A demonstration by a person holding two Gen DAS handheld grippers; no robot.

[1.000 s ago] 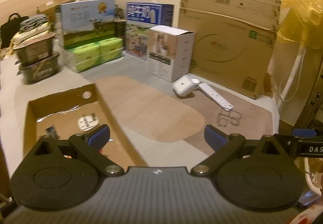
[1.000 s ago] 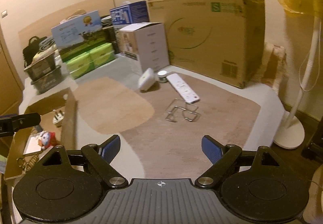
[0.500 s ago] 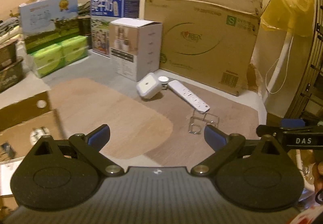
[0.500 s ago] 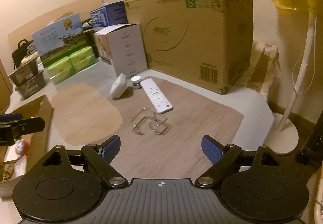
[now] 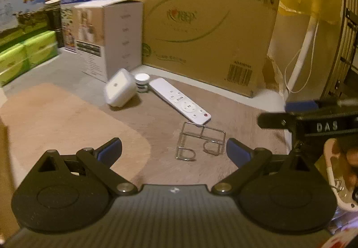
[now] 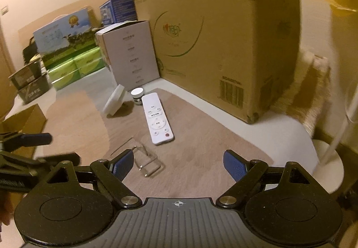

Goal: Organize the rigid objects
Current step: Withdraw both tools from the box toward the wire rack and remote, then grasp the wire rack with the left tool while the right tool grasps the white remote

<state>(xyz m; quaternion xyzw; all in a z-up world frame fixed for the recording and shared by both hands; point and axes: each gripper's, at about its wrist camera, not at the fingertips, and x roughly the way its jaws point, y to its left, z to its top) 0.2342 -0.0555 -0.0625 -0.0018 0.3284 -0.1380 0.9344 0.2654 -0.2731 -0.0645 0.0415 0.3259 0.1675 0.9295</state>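
Nearest, over the wood-look mat [image 5: 156, 122], the left gripper [image 5: 174, 150] and right gripper [image 6: 177, 164] both gape wide, empty. Just beyond lies a wire rack [image 5: 201, 141], then the white remote [image 5: 180, 100], a small jar [image 5: 142, 82], and a tilted white container [image 5: 119, 91] before the big carton [image 5: 208, 24].

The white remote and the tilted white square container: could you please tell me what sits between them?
A small round jar with a white lid stands between the remote and the container, at their far ends; both wrist views show it.
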